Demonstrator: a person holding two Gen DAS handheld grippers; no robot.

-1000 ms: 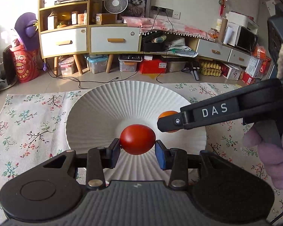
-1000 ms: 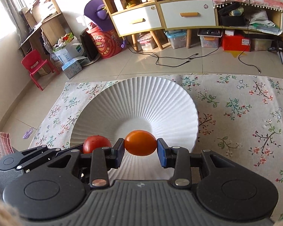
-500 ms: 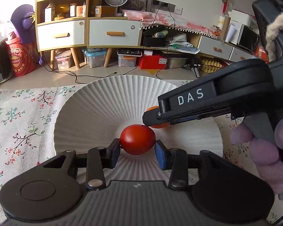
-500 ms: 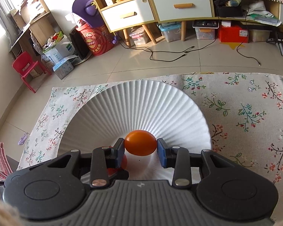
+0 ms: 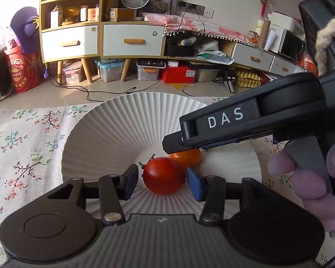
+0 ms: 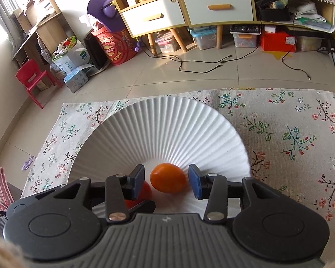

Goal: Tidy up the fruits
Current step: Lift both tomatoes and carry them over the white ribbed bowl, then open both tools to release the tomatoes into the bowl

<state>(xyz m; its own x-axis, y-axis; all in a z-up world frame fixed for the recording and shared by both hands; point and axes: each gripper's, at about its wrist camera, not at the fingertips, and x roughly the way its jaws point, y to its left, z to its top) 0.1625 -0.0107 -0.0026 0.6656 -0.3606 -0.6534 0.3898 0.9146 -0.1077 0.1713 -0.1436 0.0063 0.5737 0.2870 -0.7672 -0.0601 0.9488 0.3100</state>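
A: Where do the two fruits lie with respect to the white ribbed plate (image 5: 114, 129)?

B: Both rest in its flat centre. The red tomato (image 5: 163, 175) sits on the near side of the centre, stem tilted up toward the far rim; the orange tomato (image 6: 168, 178) lies just beside it, and in the left wrist view the two appear to touch.

A: State of the left tool (image 5: 160, 182)?

B: Released and opening. Its blue pads stand clear on either side of the red tomato, a gap showing at each side, so the fruit lies between them but is not gripped.

A: And the right tool (image 6: 166, 181)?

B: Likewise released and opening. The orange tomato lies on the plate between its pads, apart from both. Seen from the left wrist camera, this tool reaches over the plate's right half, its side marked "DAS", carried by a hand (image 5: 310, 187) in a pale purple glove.

A: What carries the plate?

B: A floral tablecloth (image 6: 290, 134) spread on the table; the plate stands near the cloth's far edge.
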